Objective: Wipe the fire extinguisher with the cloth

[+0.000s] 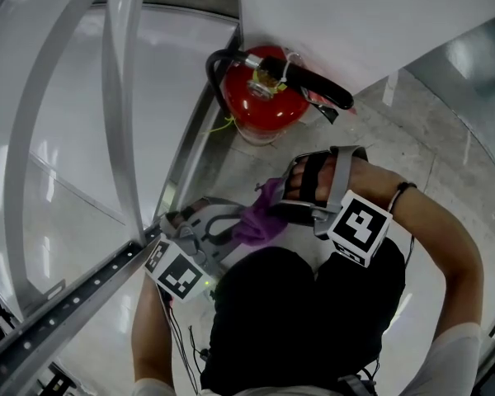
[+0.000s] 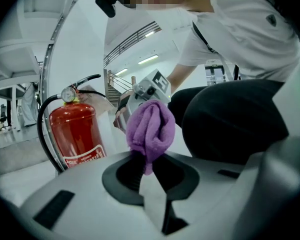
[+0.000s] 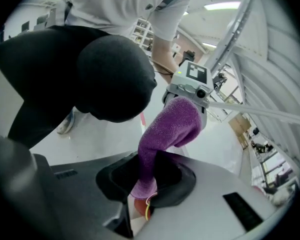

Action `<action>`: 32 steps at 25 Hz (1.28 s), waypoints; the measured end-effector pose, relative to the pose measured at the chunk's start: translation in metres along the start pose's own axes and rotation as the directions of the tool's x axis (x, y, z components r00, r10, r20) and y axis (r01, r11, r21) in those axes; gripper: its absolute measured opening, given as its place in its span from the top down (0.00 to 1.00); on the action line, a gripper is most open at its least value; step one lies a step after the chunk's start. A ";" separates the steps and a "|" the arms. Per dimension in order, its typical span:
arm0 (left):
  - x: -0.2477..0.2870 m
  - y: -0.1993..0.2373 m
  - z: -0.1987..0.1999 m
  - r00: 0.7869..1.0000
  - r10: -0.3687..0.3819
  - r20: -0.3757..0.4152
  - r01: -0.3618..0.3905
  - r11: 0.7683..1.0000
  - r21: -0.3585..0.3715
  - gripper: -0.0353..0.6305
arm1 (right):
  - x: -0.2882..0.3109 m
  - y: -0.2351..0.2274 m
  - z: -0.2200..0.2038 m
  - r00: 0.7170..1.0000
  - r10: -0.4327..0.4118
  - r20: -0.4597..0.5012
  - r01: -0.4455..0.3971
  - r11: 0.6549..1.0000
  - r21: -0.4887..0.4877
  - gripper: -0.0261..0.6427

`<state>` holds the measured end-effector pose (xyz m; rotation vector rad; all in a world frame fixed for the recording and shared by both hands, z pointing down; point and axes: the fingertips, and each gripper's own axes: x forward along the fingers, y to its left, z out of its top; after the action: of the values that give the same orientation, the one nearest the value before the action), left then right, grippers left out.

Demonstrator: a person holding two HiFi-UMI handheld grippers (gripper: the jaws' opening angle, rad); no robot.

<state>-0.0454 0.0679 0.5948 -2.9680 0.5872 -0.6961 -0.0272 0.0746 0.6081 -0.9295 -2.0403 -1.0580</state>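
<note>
At upper centre of head view, upright red metal fire extinguisher [image 1: 264, 97] stands beyond both grippers. Fuzzy purple cloth [image 1: 260, 219] hangs between them, clenched by left gripper [image 2: 144, 166] and right gripper [image 3: 142, 181]; the right looks nearer.

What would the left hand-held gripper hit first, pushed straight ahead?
The purple cloth it grips, then likely the right hand-held gripper just behind; the fire extinguisher sits left of that line.

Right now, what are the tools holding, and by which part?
The purple cloth: the left tool pinches one end, the right tool the opposite end.
</note>
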 end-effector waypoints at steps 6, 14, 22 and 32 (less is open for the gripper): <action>-0.003 0.001 -0.005 0.999 0.033 0.033 -0.030 0.996 -0.089 0.88 | -0.006 -0.016 -0.017 0.979 -0.166 0.121 0.123 0.946 0.301 0.87; -0.001 -0.003 -0.008 0.996 0.040 0.079 -0.028 0.988 -0.152 0.88 | -0.008 -0.007 -0.025 0.943 -0.268 0.199 0.130 0.843 0.522 0.83; -0.012 0.029 -0.033 0.960 0.275 0.063 -0.239 0.911 -0.336 0.88 | -0.031 -0.020 -0.056 0.879 -0.467 0.096 0.309 0.711 0.632 0.82; 0.012 0.067 -0.132 0.835 0.515 -0.195 -0.507 0.579 -0.638 0.88 | -0.054 -0.018 -0.106 0.735 -0.662 -0.146 0.411 0.263 0.873 0.94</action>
<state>-0.1169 0.0082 0.7108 -3.0484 1.9852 -0.4586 0.0106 -0.0395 0.6071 0.2806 -2.7294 0.0189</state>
